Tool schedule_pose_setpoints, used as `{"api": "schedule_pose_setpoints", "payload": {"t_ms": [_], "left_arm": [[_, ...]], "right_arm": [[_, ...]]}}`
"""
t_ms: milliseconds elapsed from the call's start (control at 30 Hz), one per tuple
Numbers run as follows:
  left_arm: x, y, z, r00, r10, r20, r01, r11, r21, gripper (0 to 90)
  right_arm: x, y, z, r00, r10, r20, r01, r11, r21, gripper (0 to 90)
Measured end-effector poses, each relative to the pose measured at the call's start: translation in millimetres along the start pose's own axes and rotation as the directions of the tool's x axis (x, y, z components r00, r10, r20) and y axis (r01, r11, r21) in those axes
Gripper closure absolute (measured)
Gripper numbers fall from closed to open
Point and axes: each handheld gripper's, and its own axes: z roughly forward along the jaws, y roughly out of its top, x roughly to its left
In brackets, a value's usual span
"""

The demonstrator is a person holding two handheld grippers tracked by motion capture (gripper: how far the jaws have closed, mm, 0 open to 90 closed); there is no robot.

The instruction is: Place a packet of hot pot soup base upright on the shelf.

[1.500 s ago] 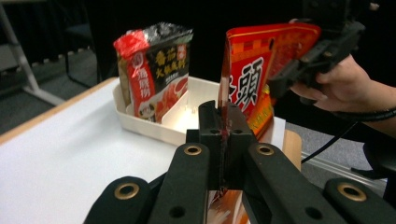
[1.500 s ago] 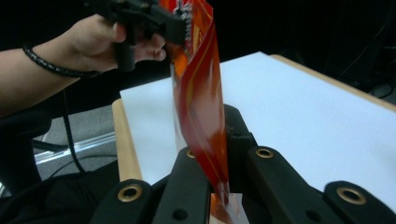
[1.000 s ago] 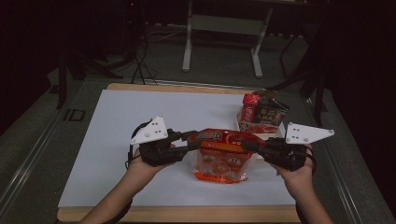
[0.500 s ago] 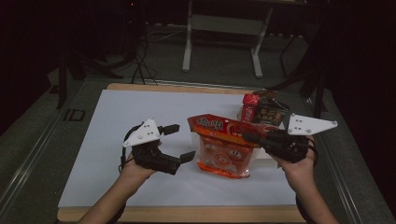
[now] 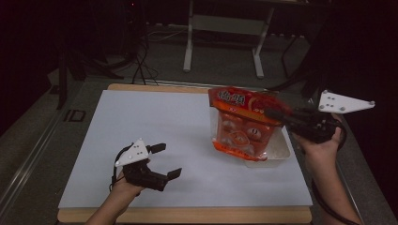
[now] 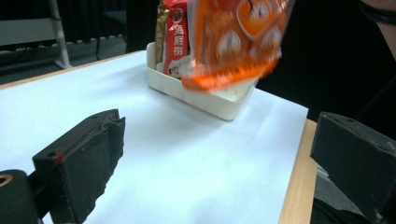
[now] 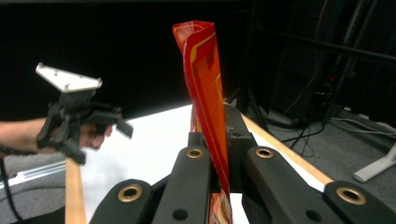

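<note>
My left gripper [image 5: 162, 161] sits low over the white sheet [image 5: 155, 122] near the table's front edge. Its jaws have just been opening and now stand wide apart with nothing between them, so the bag is free on that side. Its black pads [image 6: 81, 161] look like coarse foam with rough-cut corners.

Further right, the orange snack bag [image 5: 241, 124] hangs in the air above the white plastic tray [image 5: 277, 151]. I carry it there by its top so it can go down into the tray. The bag is glossy, crinkly film with round pieces showing through. A red packet [image 6: 175, 39] stands in the tray behind it; its print is too blurred for me to read.

My right gripper [image 5: 277, 114] is clamped tight on the bag's flat sealed top edge [image 7: 205, 88].
</note>
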Motion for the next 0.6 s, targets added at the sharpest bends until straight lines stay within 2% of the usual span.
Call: {"api": "schedule_pose_setpoints", "payload": {"t_ms": [100,133,333,367,400,600], "left_arm": [[-0.9,-8.6,-2.4,1.0,0.006,0.008,-0.006,1.0,0.002,2.9],[-1.0,-10.8,-3.1,0.9999,0.016,-0.001,-0.016,0.9999,0.004,2.9],[-0.4,-24.4,-6.2,0.9995,0.016,-0.027,-0.016,0.9998,0.012,3.0],[-0.4,-27.8,-6.2,0.9994,0.012,-0.031,-0.012,0.9997,0.023,3.0],[-0.5,-34.6,-6.6,0.9995,-0.005,-0.031,0.006,0.9995,0.032,3.0],[-1.7,-49.5,-10.2,0.9988,-0.034,-0.034,0.036,0.9975,0.061,2.9]], "right_arm": [[-6.7,4.9,-7.6,0.9997,-0.002,0.026,0.002,1.0,-0.002,90.0],[-8.9,5.6,-10.0,0.9994,-0.001,0.035,0.001,1.0,-0.005,90.0],[-21.1,4.7,-21.4,0.9967,0.012,0.08,-0.012,1.0,-0.003,90.0],[-23.4,3.5,-23.3,0.9964,0.016,0.084,-0.016,1.0,-0.004,90.0],[-27.4,0.6,-27.2,0.994,0.018,0.108,-0.018,1.0,-0.005,90.0],[-41.2,-8.6,-38.0,0.9892,0.027,0.144,-0.029,0.999,0.016,90.0]]}}
